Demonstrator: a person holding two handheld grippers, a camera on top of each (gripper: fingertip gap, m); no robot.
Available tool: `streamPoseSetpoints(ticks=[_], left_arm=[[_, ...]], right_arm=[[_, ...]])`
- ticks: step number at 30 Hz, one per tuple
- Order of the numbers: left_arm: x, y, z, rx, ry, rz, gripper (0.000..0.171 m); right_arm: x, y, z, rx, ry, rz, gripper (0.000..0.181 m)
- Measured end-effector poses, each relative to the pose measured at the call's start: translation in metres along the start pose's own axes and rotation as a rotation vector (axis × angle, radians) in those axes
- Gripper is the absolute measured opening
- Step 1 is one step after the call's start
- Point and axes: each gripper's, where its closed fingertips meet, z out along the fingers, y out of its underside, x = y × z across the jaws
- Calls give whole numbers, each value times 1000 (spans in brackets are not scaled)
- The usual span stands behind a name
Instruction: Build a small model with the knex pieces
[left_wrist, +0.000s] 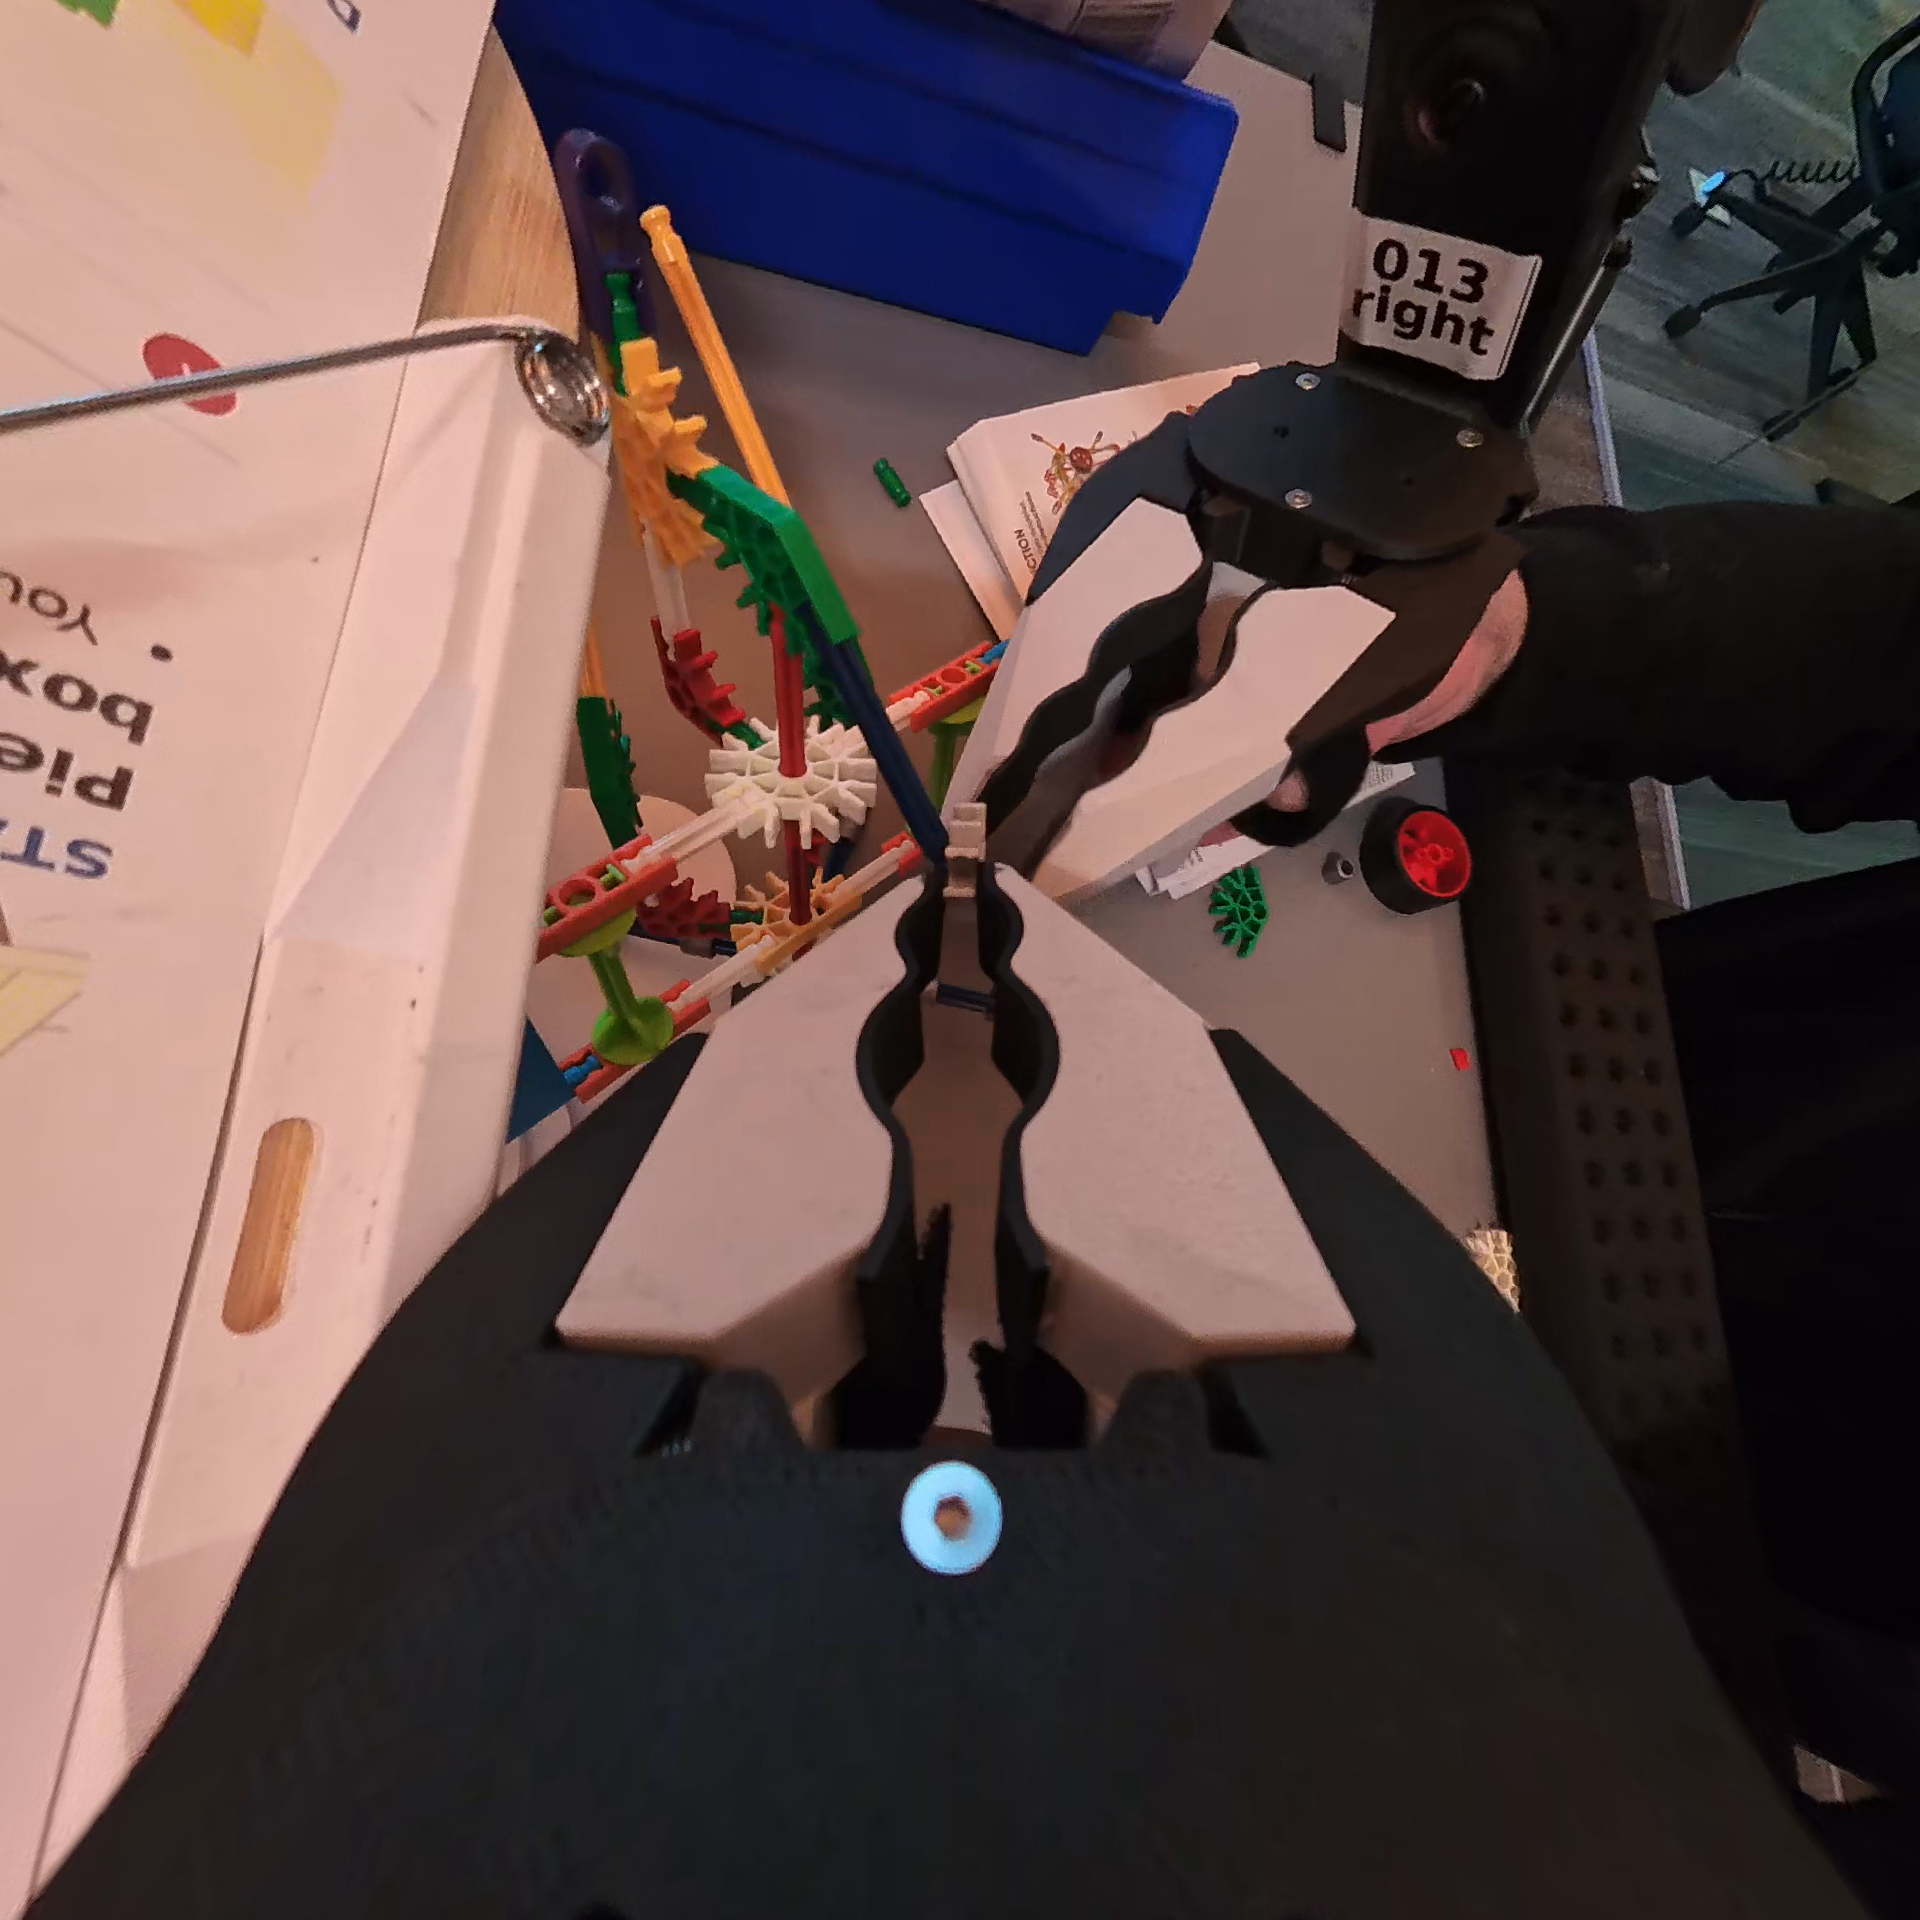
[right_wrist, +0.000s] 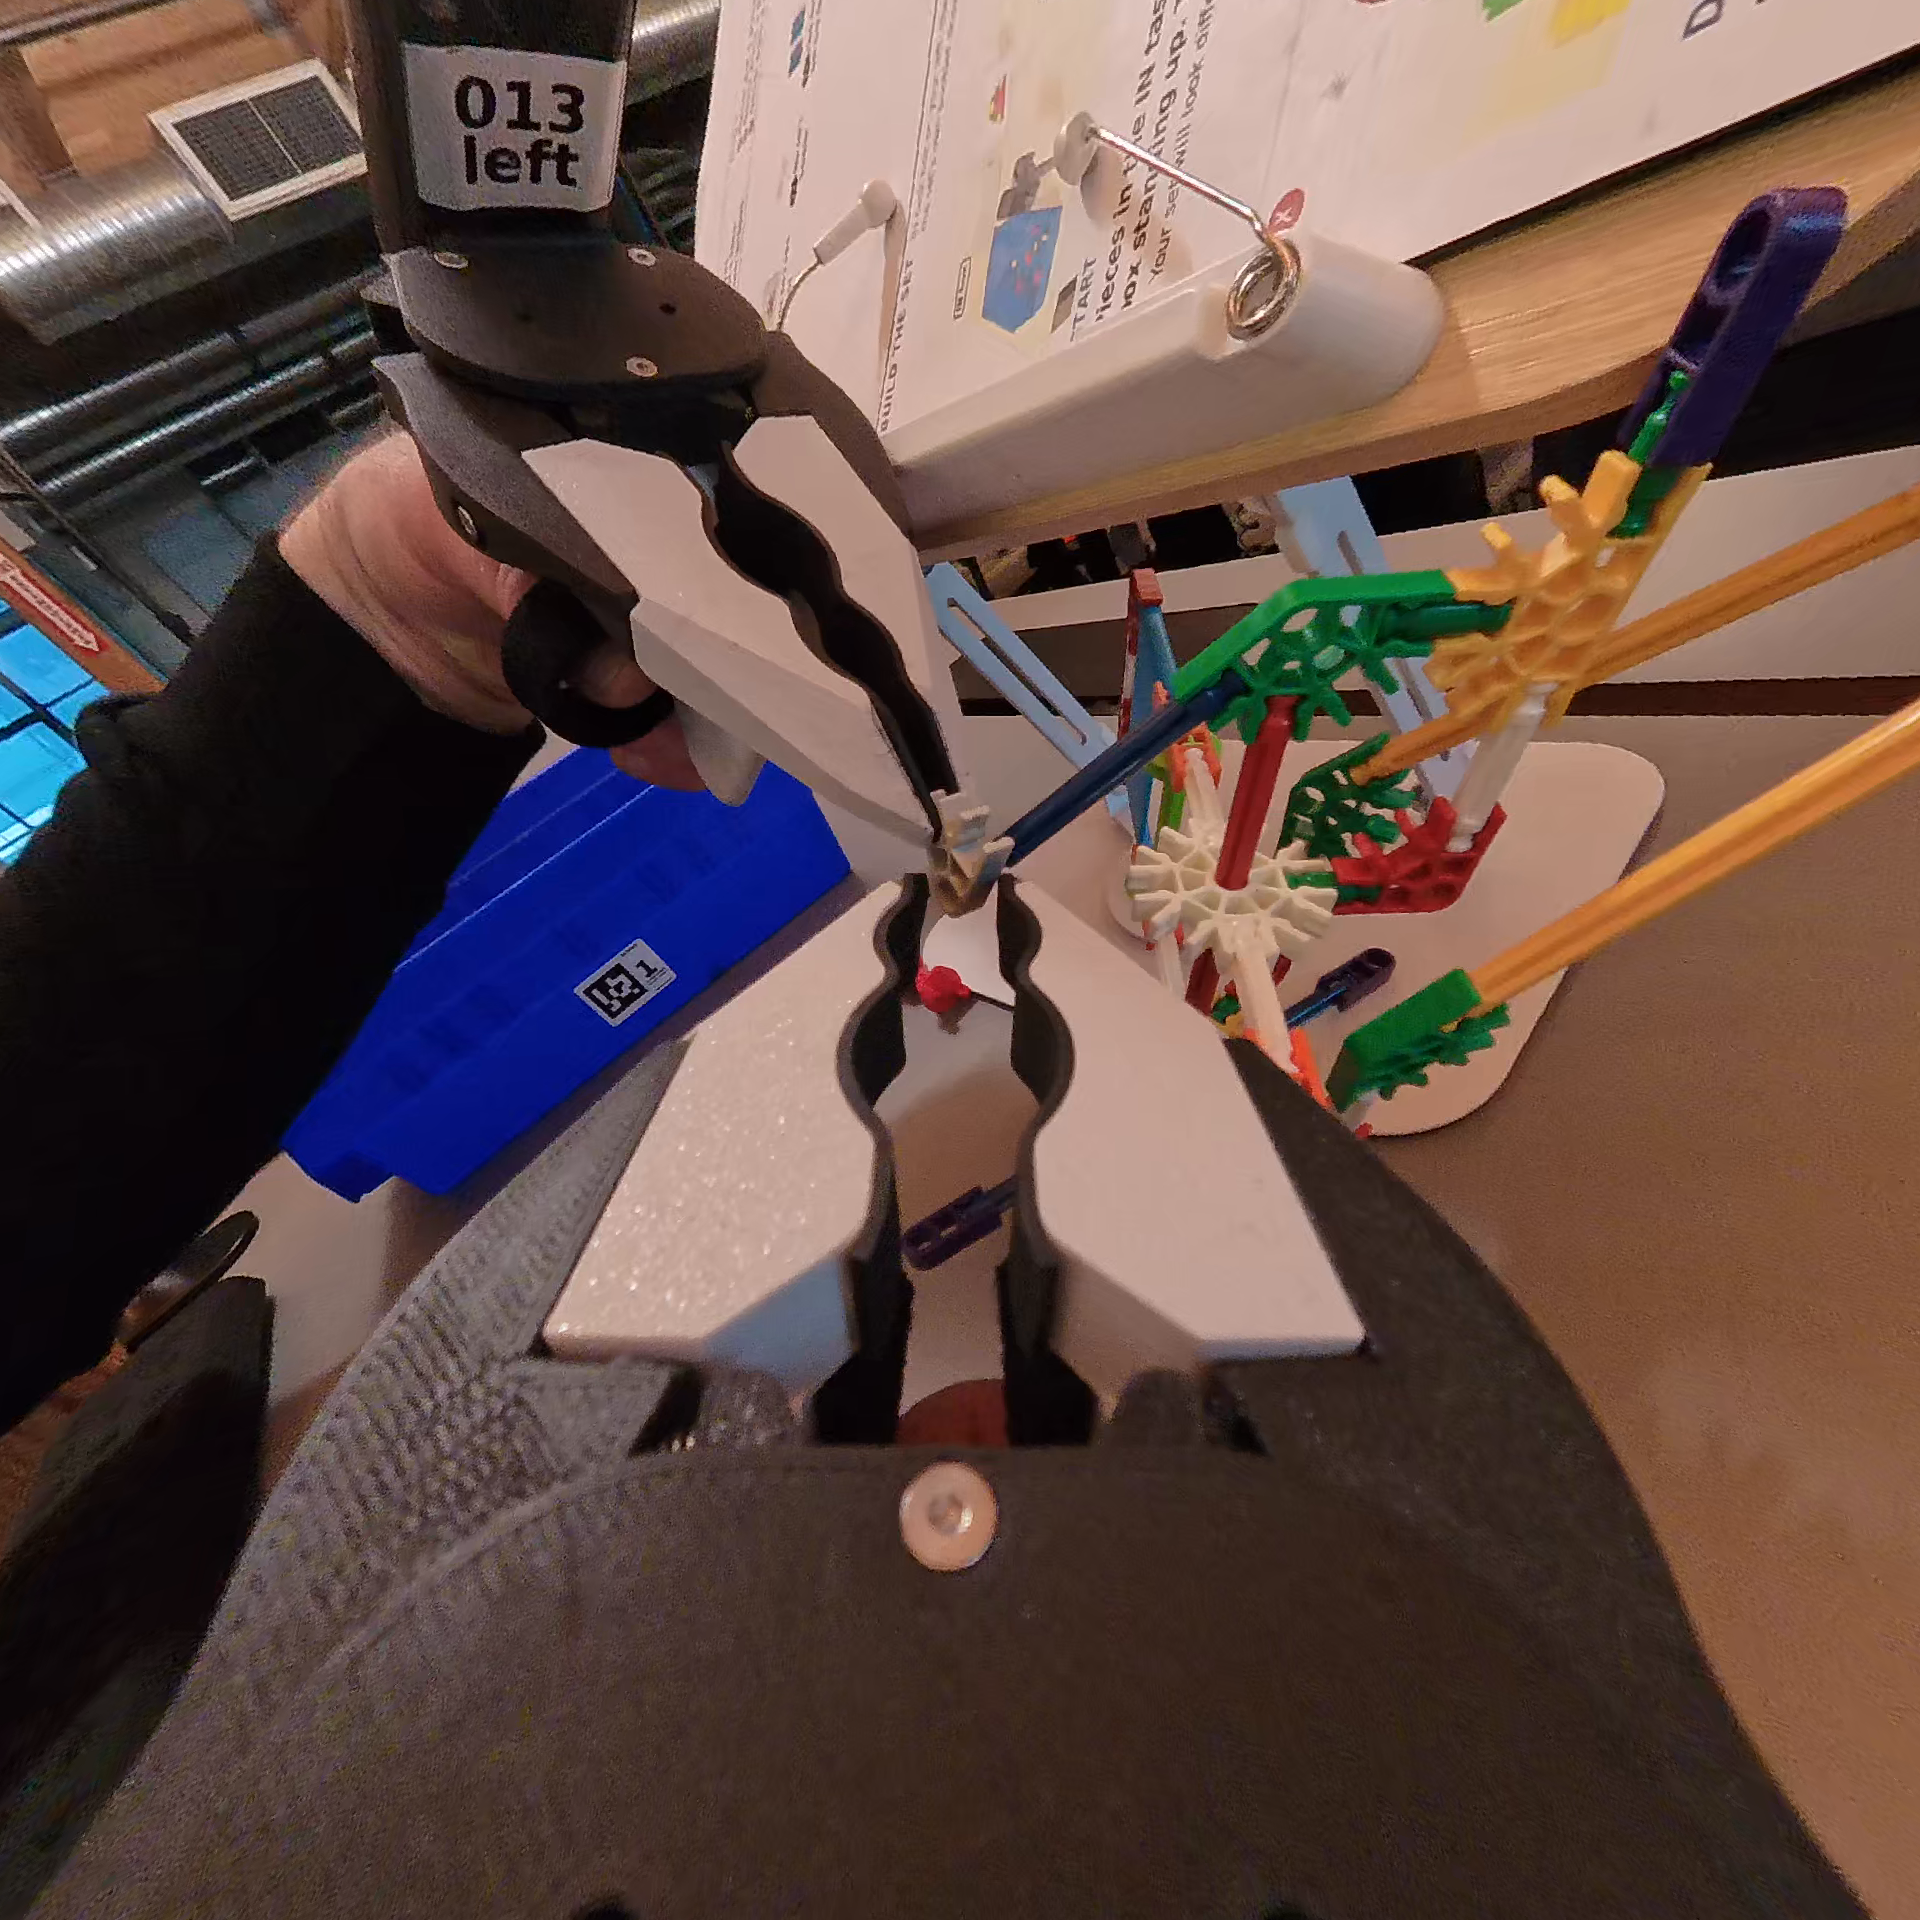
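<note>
A small grey connector (left_wrist: 966, 831) sits on the end of a dark blue rod (left_wrist: 894, 748) that sticks out of a colourful rod-and-connector model (left_wrist: 792, 779). My left gripper (left_wrist: 958, 883) is shut on the connector from below. My right gripper (left_wrist: 992, 831) comes in from the upper right with its jaws close together and its tips on the same connector. In the right wrist view my right gripper (right_wrist: 958, 896) pinches the connector (right_wrist: 966, 821) from below. There the left gripper (right_wrist: 935, 821) holds it from the upper left, with the blue rod (right_wrist: 1122, 758) leading to the model (right_wrist: 1231, 894).
A blue bin (left_wrist: 883, 156) stands behind the model, and a printed white box (left_wrist: 208, 727) with a metal hook is on the left. A booklet (left_wrist: 1060, 468), a black wheel with a red hub (left_wrist: 1418, 857) and a loose green connector (left_wrist: 1238, 909) lie on the grey table. A purple piece (right_wrist: 951, 1231) lies under my right fingers.
</note>
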Motion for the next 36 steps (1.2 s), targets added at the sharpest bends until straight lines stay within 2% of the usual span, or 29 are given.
streamPoseSetpoints(ticks=[4, 11, 24, 26, 28, 36], left_arm=[[1, 1, 1, 18, 5, -11, 3], [7, 4, -1, 47, 6, -10, 3], [9, -1, -1, 262, -39, -50, 5], [6, 0, -2, 299, -61, -63, 10], [0, 1, -3, 330, -101, -74, 22], [8, -4, -2, 413, -76, -74, 4]], right_arm=[[0, -2, 0, 8, -7, 12, 13], [-4, 0, -1, -4, -24, 19, 7], [-5, -3, -5, 15, -40, 57, 6], [-5, -4, -5, 21, -39, 63, 5], [-5, -4, -5, 22, -43, 68, 5], [-4, -6, -5, 39, -47, 98, 5]])
